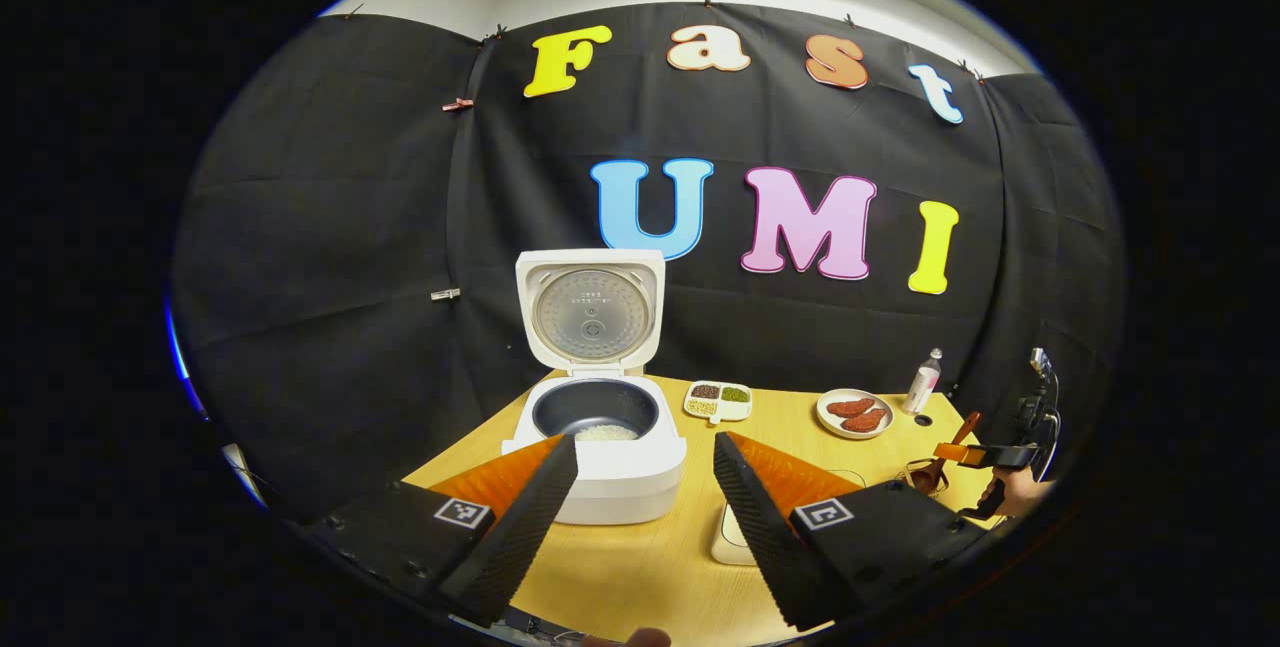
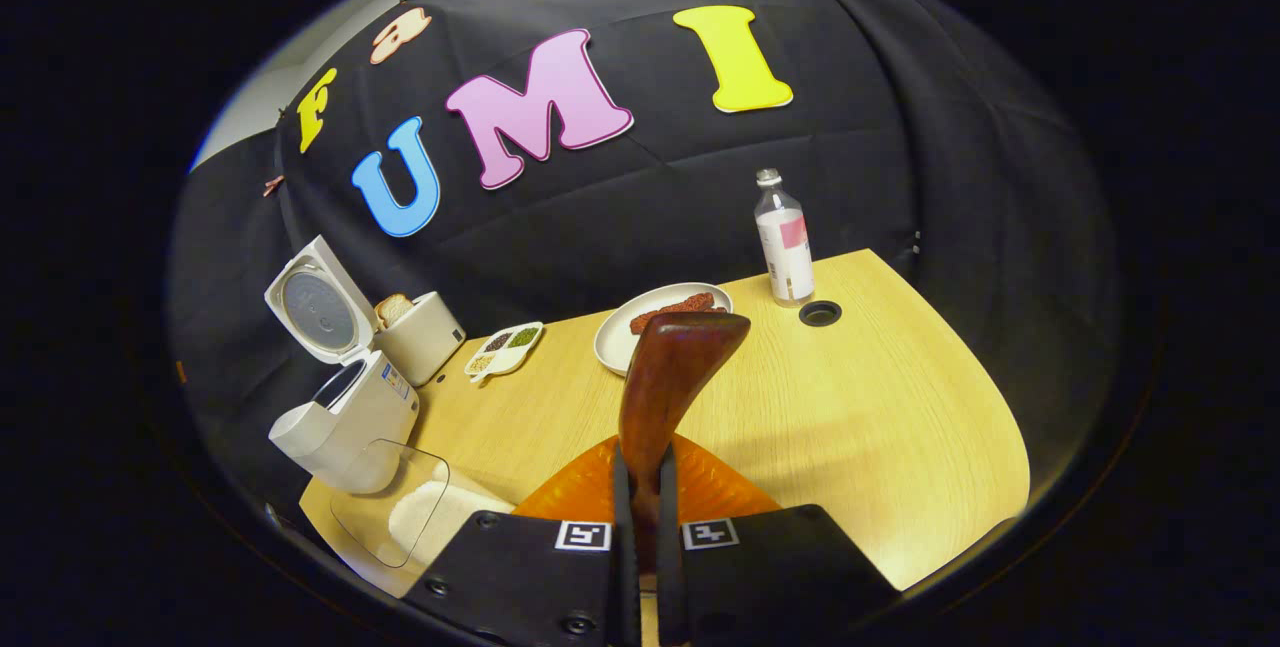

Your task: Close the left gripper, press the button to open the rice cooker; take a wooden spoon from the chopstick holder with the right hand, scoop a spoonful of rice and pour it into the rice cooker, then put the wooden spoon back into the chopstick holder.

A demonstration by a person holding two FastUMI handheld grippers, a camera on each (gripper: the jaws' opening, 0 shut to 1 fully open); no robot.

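Note:
The white rice cooker (image 1: 600, 467) stands open on the wooden table, lid (image 1: 590, 312) upright, with a little white rice (image 1: 607, 432) in its dark pot. My left gripper (image 1: 645, 447) is open just in front of the cooker, fingers wide apart and holding nothing. My right gripper (image 2: 642, 472) is shut on the shaft of the brown wooden spoon (image 2: 680, 352), whose broad end points away over the table. At the far right of the left gripper view, the right gripper (image 1: 1000, 454) holds the spoon (image 1: 966, 428) above a small brown holder (image 1: 926, 475). The cooker (image 2: 345, 407) lies far left in the right gripper view.
A clear container of rice (image 2: 400, 512) sits at the table's near edge beside the cooker. Behind it is a toaster with bread (image 2: 420, 332). A sectioned dish of beans (image 1: 718, 400), a plate of reddish food (image 1: 853, 414) and a bottle (image 2: 785, 242) stand along the back.

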